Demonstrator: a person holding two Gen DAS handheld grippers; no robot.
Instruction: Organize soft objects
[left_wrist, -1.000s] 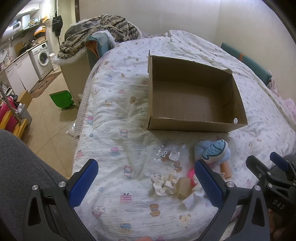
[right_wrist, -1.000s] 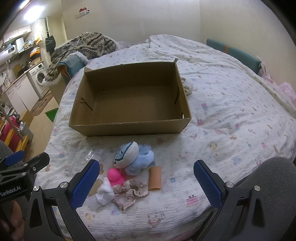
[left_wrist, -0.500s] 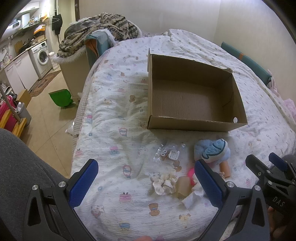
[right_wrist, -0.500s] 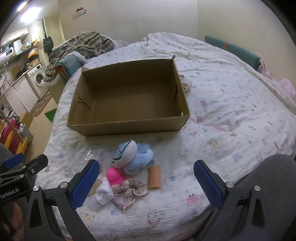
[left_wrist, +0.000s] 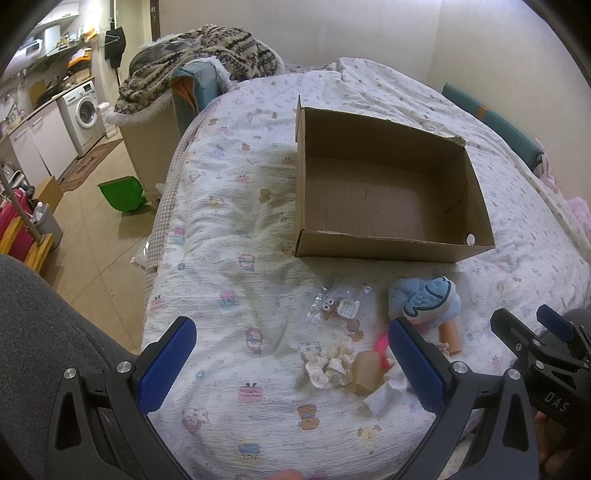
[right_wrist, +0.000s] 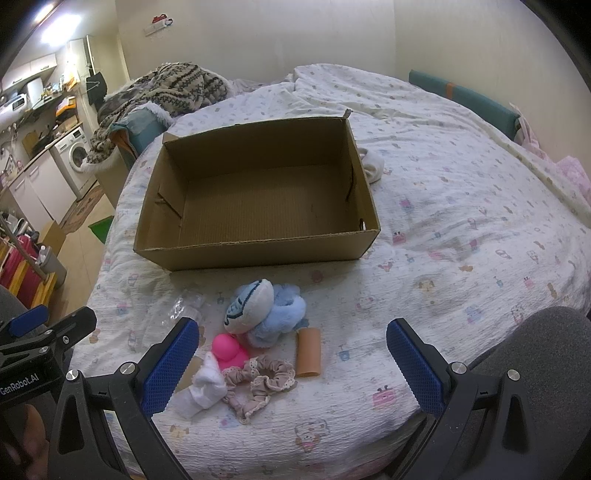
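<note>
Bed (right_wrist: 461, 221): carrying everything; patterned white quilt, near edge running under both grippers.
Cardboard box (right_wrist: 258, 254): sitting open-topped toward the middle of the bed, nothing showing inside, near wall facing the pile.
Blue plush (right_wrist: 269, 314): lying just short of the box's near wall, between box and near edge; topping the pile.
Beige scrunchie (right_wrist: 258, 380): lying at the near edge, touching the pink toy and the white cloth.
White cloth (right_wrist: 201, 387): bunching beside the scrunchie, partly behind the right gripper's left pad.
Pink toy (right_wrist: 229, 350): resting against the blue plush.
Tan tube (right_wrist: 308, 352): lying just beside the plush, right of the scrunchie.
Cream scrunchie (left_wrist: 330, 365): lying on the pile's left side, toward the bed's left edge.
Clear packet (left_wrist: 338, 304): lying apart from the plush, small googly-eyed piece inside; soft or not, cannot tell.
Left gripper (left_wrist: 291, 365): hovering over the near edge, jaws spread wide, gripping nothing.
Right gripper (right_wrist: 291, 363): hovering above the pile, jaws spread wide, gripping nothing; scrunchie and tube lying between the pads in view.
Progress (judgement): not begun as far as showing; box holding nothing, every soft item waiting outside. Remaining: picking each piece and dropping into the box, likely starting with the pile under the right gripper.
Writing: "GenRobot.AI" reading on the left gripper body in the right wrist view; "DAS" reading on the right gripper body in the left wrist view. No print legible on box or packet.
</note>
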